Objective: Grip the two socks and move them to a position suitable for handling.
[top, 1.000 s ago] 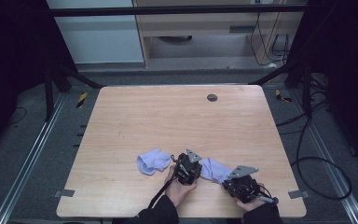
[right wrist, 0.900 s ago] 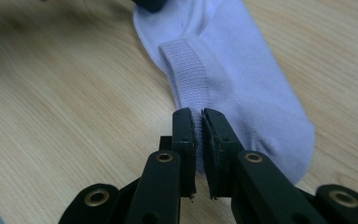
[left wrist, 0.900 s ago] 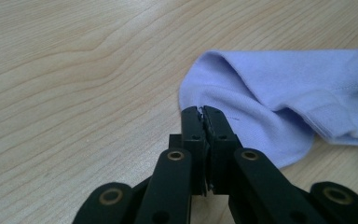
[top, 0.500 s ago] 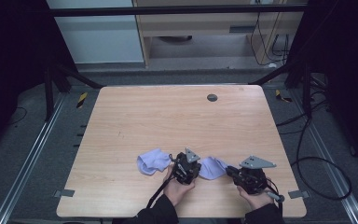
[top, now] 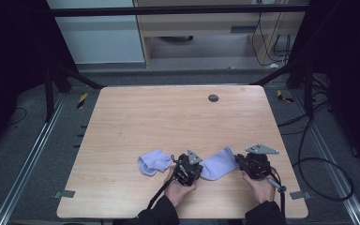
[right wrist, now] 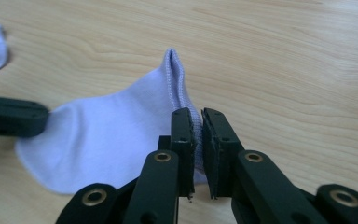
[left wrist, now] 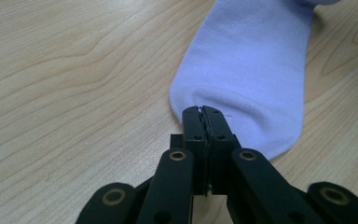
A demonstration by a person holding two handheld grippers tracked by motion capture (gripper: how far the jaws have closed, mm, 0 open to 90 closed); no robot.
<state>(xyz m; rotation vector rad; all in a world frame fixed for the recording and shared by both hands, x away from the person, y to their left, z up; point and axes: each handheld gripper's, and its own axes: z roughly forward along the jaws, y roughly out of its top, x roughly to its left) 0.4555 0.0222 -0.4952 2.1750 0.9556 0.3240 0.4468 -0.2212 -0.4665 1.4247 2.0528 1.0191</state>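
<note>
A pale lilac sock lies stretched on the tabletop between both tools. The left hand-held gripper is clenched on its toe end, and the right hand-held gripper pinches its cuff. A second sock lies just left, partly hidden by the left tool.

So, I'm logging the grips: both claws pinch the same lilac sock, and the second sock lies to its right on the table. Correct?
Not quite. The second sock lies to the left, as the high view shows. The left claw and right claw do pinch opposite ends of one sock.
</note>
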